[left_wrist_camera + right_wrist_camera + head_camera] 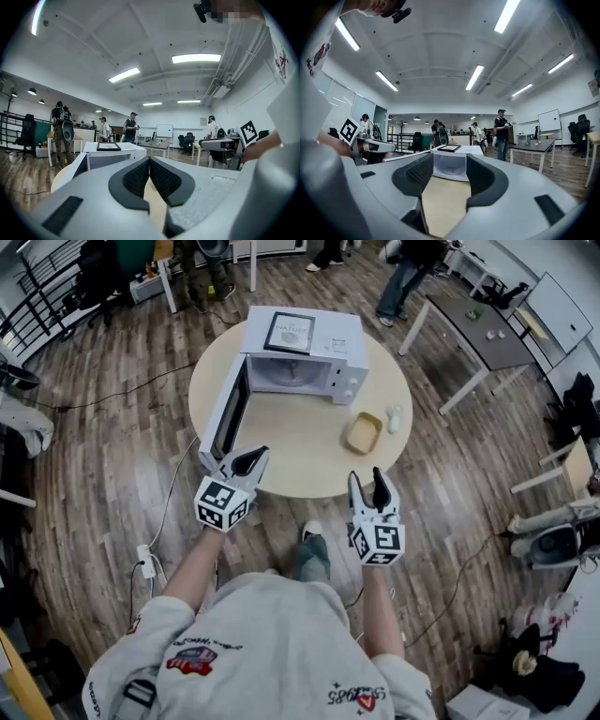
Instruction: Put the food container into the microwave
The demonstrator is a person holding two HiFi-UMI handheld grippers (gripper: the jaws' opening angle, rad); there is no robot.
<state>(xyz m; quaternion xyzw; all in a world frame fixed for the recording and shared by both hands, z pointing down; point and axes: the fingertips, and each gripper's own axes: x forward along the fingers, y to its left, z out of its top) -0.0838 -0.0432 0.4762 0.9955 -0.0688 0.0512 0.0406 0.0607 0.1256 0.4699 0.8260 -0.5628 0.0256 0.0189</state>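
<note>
White microwave open on a round table, food container lying outside it.

Head view: the microwave (pixel 305 357) sits at the far side of the pale table (pixel 281 465), its door (pixel 225 413) swung wide to the left. The tan food container (pixel 363 433) lies on the tabletop just right of and in front of the microwave, with a small white thing (pixel 394 418) beside it. The left gripper (pixel 255 457) hangs near the door's end and the right gripper (pixel 367 482) in front of the container, neither touching it. Left gripper view: the jaws are clenched together, pads meeting with nothing between, and the microwave (pixel 115 152) shows ahead to the left. Right gripper view: the jaws stand released and empty, framing the microwave's (pixel 450 171) open front.
</note>
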